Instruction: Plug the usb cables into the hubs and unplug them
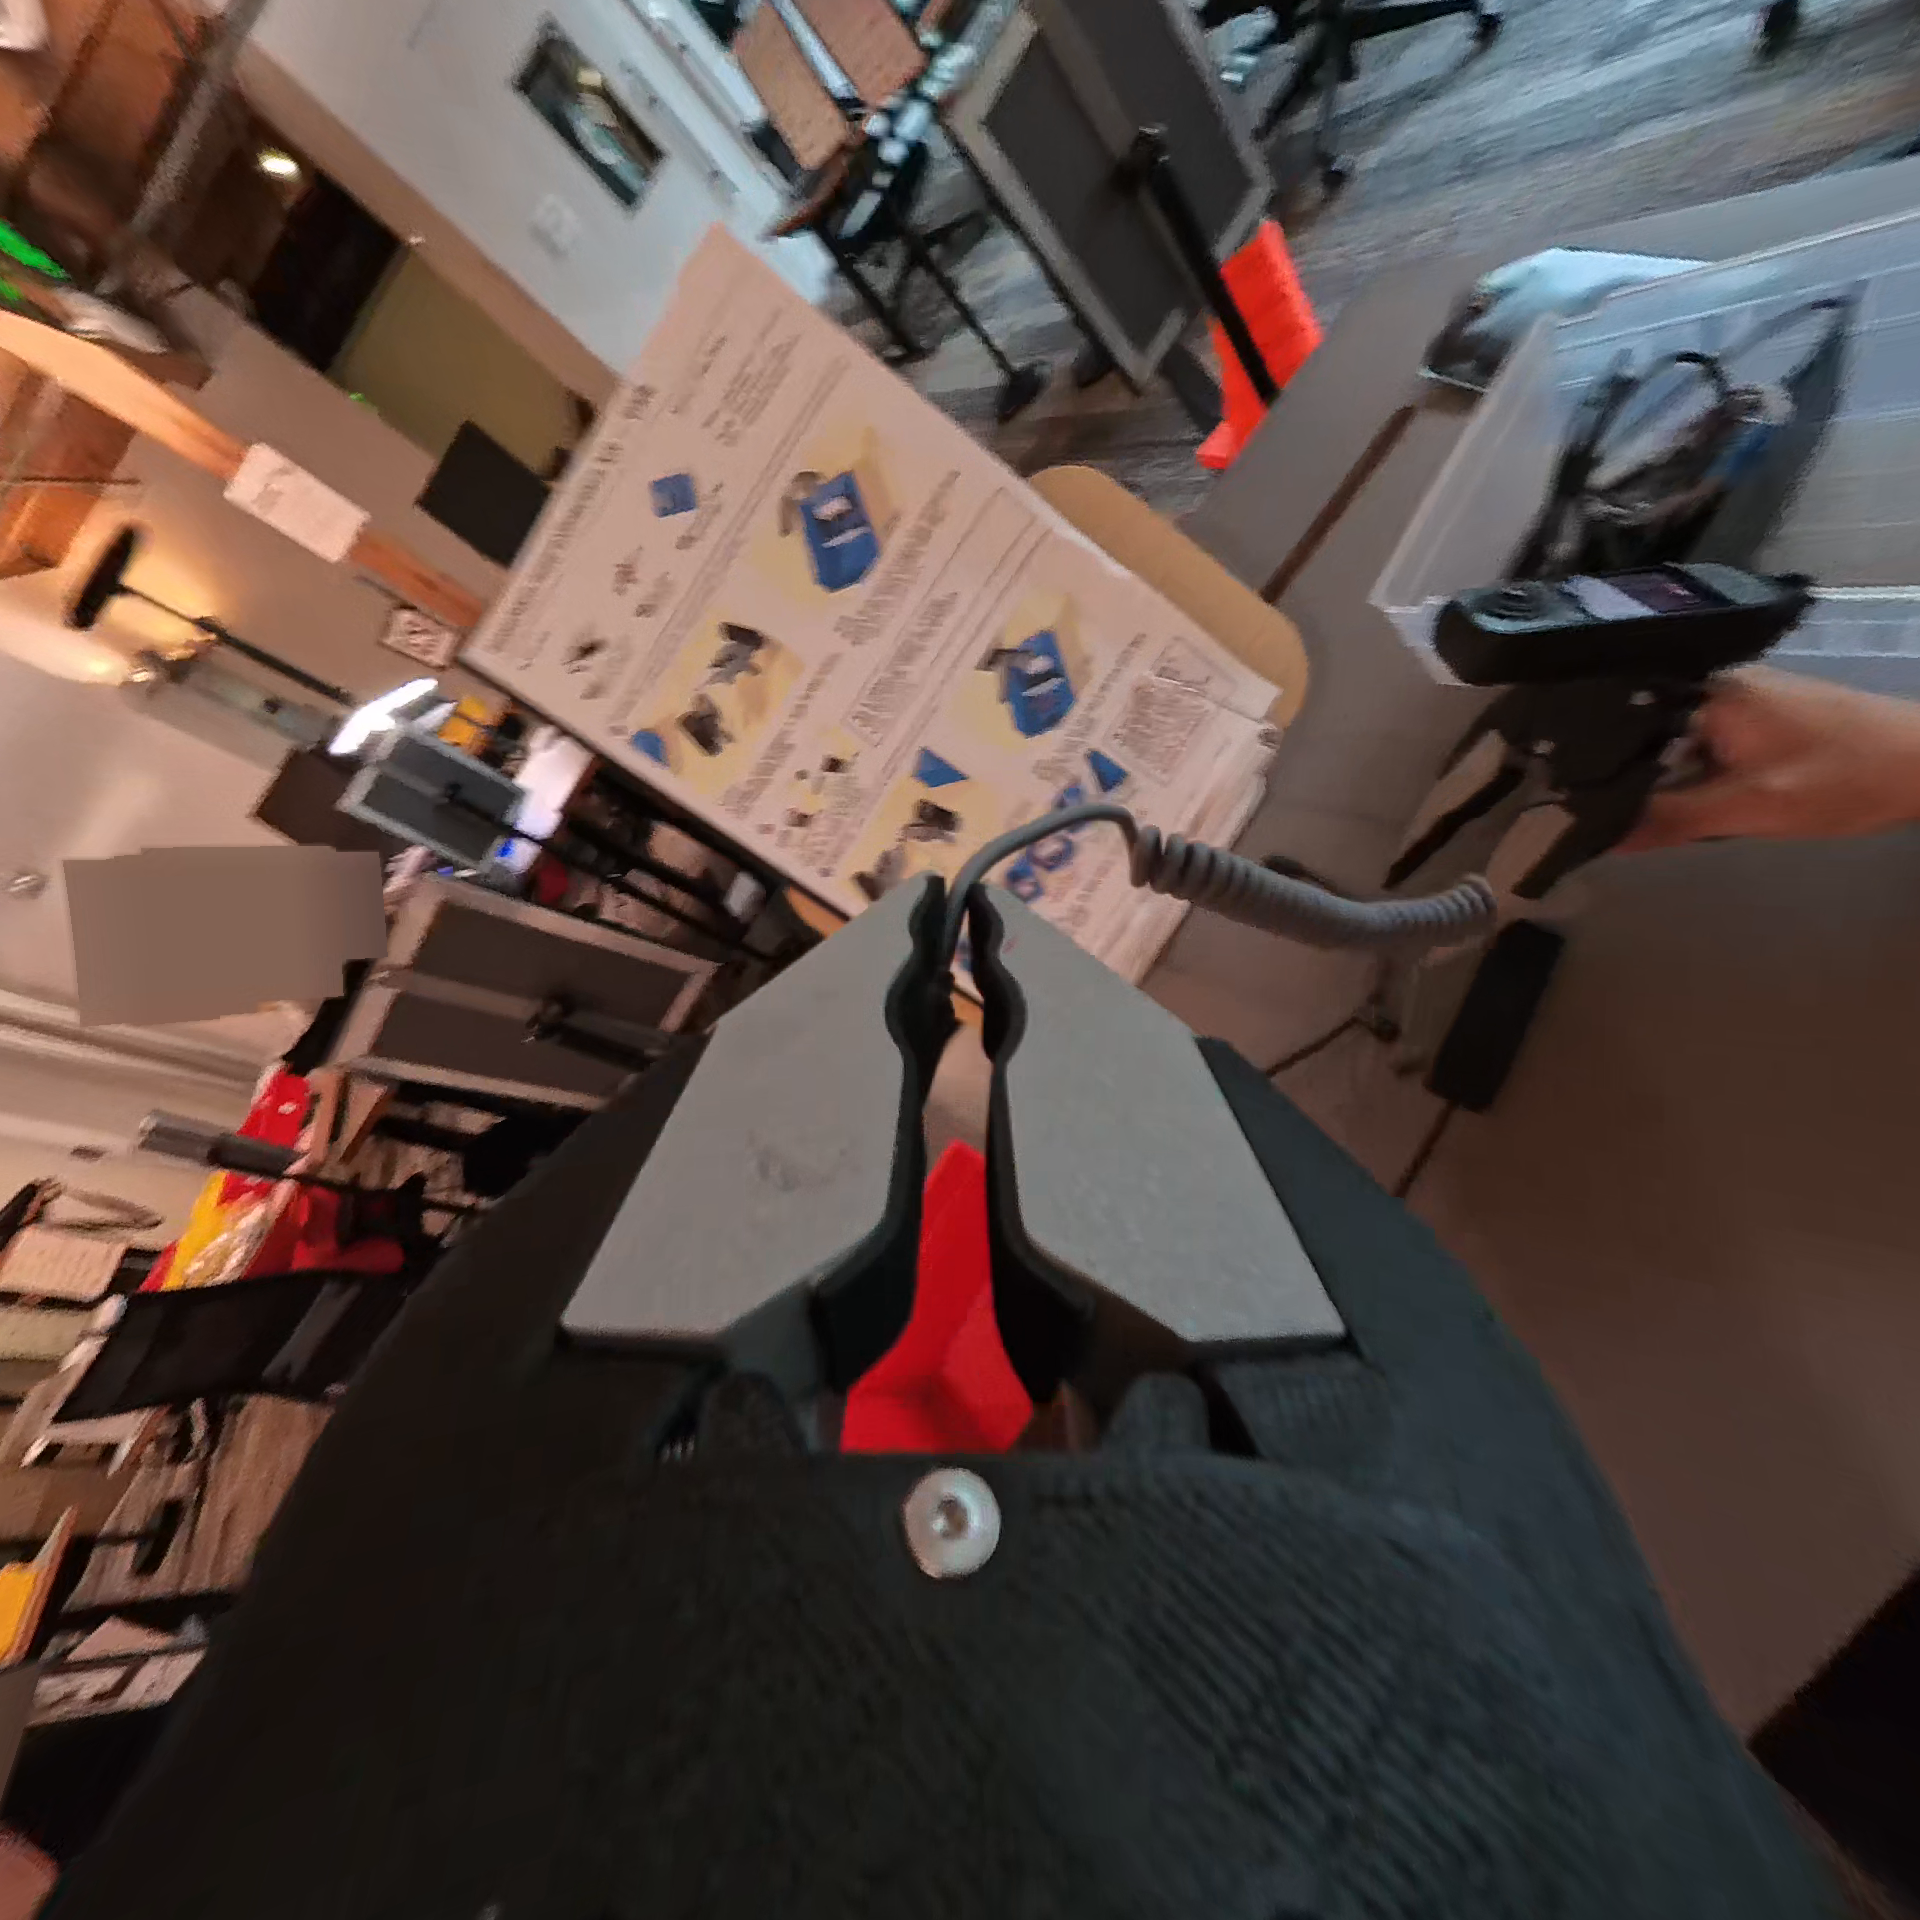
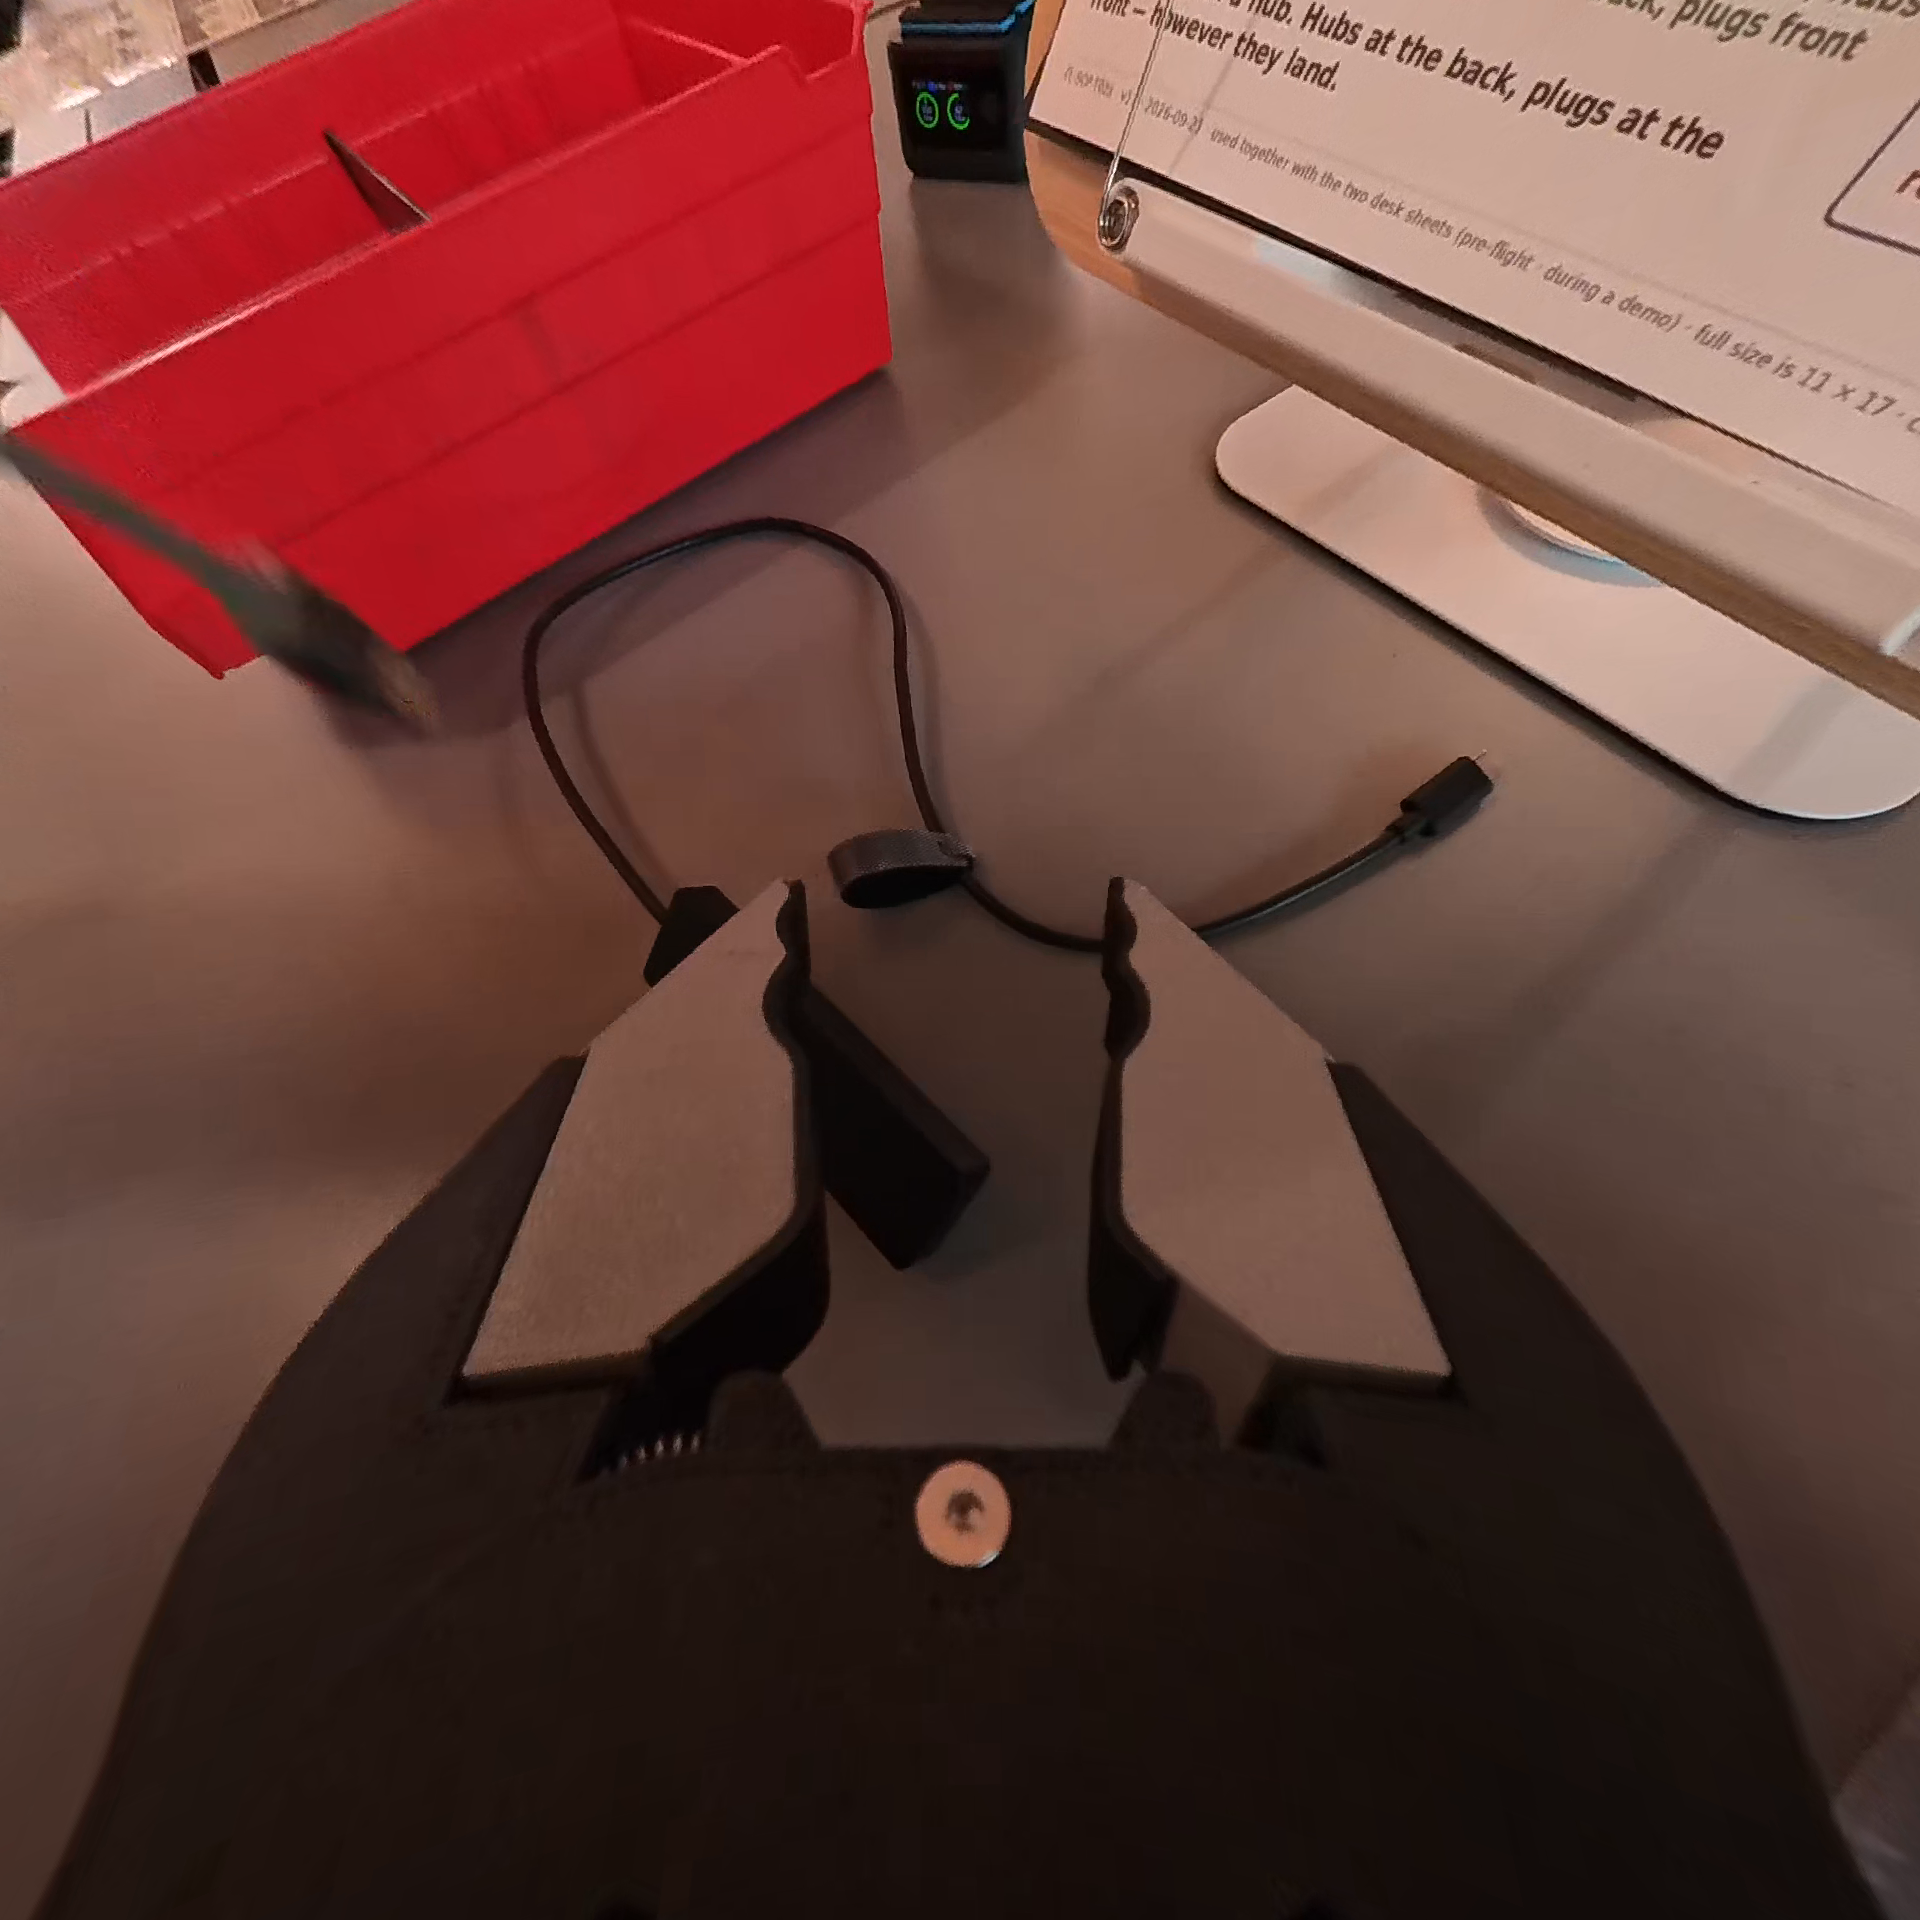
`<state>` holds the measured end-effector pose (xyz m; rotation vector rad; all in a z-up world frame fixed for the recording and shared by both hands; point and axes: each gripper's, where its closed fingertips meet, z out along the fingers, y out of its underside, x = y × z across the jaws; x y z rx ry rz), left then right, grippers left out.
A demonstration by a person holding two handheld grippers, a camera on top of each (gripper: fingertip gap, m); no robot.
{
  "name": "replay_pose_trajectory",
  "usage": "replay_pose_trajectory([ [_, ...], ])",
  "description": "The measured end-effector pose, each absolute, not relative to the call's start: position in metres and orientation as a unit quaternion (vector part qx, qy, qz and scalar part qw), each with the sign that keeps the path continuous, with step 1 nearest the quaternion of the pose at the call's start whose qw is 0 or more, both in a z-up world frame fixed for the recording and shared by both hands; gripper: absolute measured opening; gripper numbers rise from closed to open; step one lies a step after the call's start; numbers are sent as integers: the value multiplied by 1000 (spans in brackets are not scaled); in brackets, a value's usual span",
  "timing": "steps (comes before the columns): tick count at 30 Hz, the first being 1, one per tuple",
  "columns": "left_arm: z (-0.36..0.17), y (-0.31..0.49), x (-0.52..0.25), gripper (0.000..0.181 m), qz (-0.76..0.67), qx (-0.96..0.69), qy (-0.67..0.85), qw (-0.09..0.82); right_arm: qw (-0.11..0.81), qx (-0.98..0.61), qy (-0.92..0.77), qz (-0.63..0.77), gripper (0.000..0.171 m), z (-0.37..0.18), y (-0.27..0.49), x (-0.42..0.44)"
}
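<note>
Two grippers. Left gripper (image 1: 958, 920), raised and tilted, pinches a coiled grey cable (image 1: 1320, 894) trailing rightward. Right gripper (image 2: 954, 914), jaws wide, hovers over the black hub (image 2: 899, 1132) lying diagonally on the table (image 2: 1351, 1039), cord looping toward the red bin (image 2: 468, 343).

Red bin (image 2: 468, 343), black hub (image 2: 894, 1132) and cable (image 2: 904, 665), grey coiled cord (image 1: 1299, 894), grey table (image 2: 1143, 644).

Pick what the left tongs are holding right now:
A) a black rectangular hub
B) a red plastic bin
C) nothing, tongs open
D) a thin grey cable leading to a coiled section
D: in the left wrist view the left tongs are shut on the thin grey cable, which runs on into a coiled section.
</note>
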<state>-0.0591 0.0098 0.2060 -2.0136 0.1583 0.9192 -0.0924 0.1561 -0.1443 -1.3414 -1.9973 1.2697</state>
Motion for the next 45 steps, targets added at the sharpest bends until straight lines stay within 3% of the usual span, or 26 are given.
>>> replay_pose_trajectory([
  [1,191,15,-51,2,344,-828,80,435,209,-482,-718,456,54,-145,157,-93],
  [7,60,40,-24,2,184,-904,118,367,208,-493,-715,450,54,-150,163,-95],
  [12,-62,71,21,1,2,-920,123,373,203,-481,-718,460,57,-146,158,-92],
  [16,-119,104,40,0,-75,-912,121,385,198,-476,-730,450,62,-150,151,-90],
  [21,-112,128,14,0,-96,-890,111,431,235,-515,-734,375,65,-166,173,-94],
  [28,-140,131,-43,47,-69,-906,88,407,222,-518,-747,352,70,-165,178,-86],
  [30,-150,135,-49,47,-63,-898,99,425,221,-520,-748,347,71,-164,182,-84],
  [33,-158,131,-41,18,-109,-881,121,445,218,-515,-758,336,70,-166,183,-80],
  [34,-156,129,-41,23,-115,-877,123,450,214,-508,-765,333,68,-166,181,-79],
  [36,-151,128,-47,15,-123,-856,107,491,200,-474,-789,336,56,-166,170,-72],
  [39,-171,123,-69,36,-118,-885,49,448,196,-432,-820,321,55,-170,159,-64],
  [45,-162,120,-78,46,-125,-875,27,468,206,-361,-864,286,57,-182,140,-54],
])
